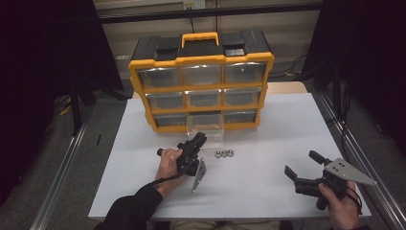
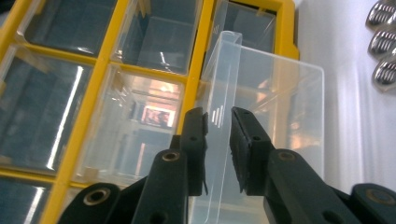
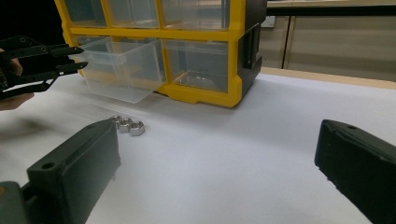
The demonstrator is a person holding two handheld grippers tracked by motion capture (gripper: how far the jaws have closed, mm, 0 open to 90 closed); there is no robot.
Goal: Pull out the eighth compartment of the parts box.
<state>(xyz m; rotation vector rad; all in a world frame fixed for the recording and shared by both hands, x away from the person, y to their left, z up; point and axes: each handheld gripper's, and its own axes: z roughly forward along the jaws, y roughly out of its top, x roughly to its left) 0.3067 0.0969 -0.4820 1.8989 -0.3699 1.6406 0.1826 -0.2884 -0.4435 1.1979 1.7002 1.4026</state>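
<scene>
A yellow and black drawer organizer stands at the back of the white table. Its bottom middle clear drawer is pulled out. My left gripper sits at that drawer's front, and in the left gripper view its black pads lie on both sides of the clear drawer wall. Three metal nuts lie in a row on the table just right of that gripper. My right gripper rests at the front right, jaws wide apart and nothing between them.
The other drawers of the organizer are pushed in. From the right gripper view the organizer, the pulled-out drawer, the nuts and the left gripper lie ahead. Metal rails run along both table sides.
</scene>
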